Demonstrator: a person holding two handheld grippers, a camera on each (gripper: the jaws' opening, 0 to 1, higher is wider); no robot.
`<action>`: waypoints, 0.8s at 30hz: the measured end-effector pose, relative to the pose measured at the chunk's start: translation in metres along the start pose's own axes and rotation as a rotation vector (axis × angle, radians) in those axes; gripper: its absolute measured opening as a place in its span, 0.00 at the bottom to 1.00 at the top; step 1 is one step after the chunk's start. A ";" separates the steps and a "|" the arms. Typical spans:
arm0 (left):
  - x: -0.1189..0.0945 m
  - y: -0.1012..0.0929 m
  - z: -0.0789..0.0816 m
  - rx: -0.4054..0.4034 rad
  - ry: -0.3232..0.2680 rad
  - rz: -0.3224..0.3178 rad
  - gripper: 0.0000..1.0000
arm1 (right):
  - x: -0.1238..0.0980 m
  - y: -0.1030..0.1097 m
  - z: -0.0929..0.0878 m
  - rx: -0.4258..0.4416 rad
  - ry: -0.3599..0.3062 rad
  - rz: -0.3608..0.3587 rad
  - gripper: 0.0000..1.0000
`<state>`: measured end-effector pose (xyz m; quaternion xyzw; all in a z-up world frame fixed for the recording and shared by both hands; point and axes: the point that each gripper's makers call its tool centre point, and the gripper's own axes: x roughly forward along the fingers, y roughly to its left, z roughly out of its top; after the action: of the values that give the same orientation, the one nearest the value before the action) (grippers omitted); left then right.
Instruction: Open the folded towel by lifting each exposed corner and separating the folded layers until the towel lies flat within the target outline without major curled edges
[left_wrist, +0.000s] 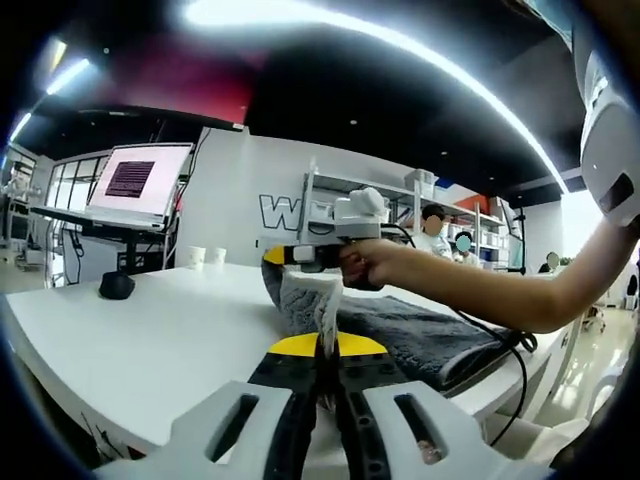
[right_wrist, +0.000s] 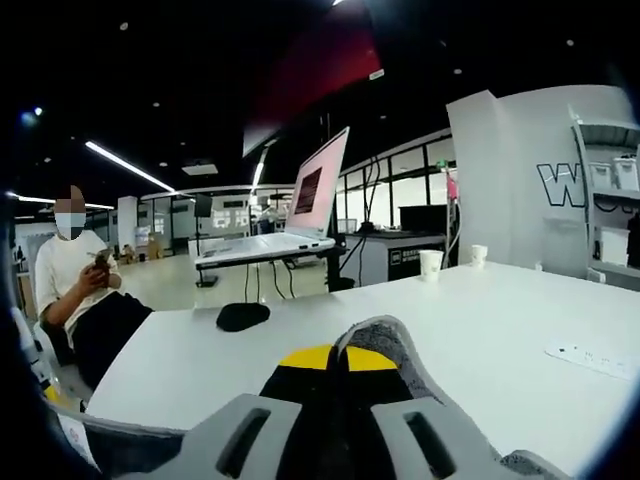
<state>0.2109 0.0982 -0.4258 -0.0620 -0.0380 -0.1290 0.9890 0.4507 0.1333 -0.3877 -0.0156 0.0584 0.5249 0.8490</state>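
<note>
I can't see the far side of the towel; the person's forearm covers it. In the right gripper view a grey fold hides my jaws' tips. The laptop screen text is too blurred to read.

Hand-held gripper clamps grey towel over table.

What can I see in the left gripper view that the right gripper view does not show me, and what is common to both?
Left gripper view: the right gripper in a person's hand, lifting a corner of the grey towel, the rest spread on the table.

Right gripper view: a seated person with a phone, and a white power strip.

Both: each view's own jaws shut on towel, the laptop, paper cups, a black mouse.
</note>
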 end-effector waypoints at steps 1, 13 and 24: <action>-0.001 0.000 0.000 -0.001 -0.001 0.003 0.02 | 0.001 0.000 -0.001 0.000 0.002 0.000 0.00; -0.008 0.014 -0.009 -0.024 0.020 0.044 0.03 | 0.020 0.002 -0.025 0.033 0.052 -0.005 0.06; -0.014 0.023 -0.015 -0.017 0.036 0.087 0.09 | 0.019 -0.004 -0.035 0.060 0.091 -0.017 0.18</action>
<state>0.2047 0.1216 -0.4441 -0.0698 -0.0165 -0.0871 0.9936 0.4600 0.1458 -0.4245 -0.0143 0.1126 0.5144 0.8500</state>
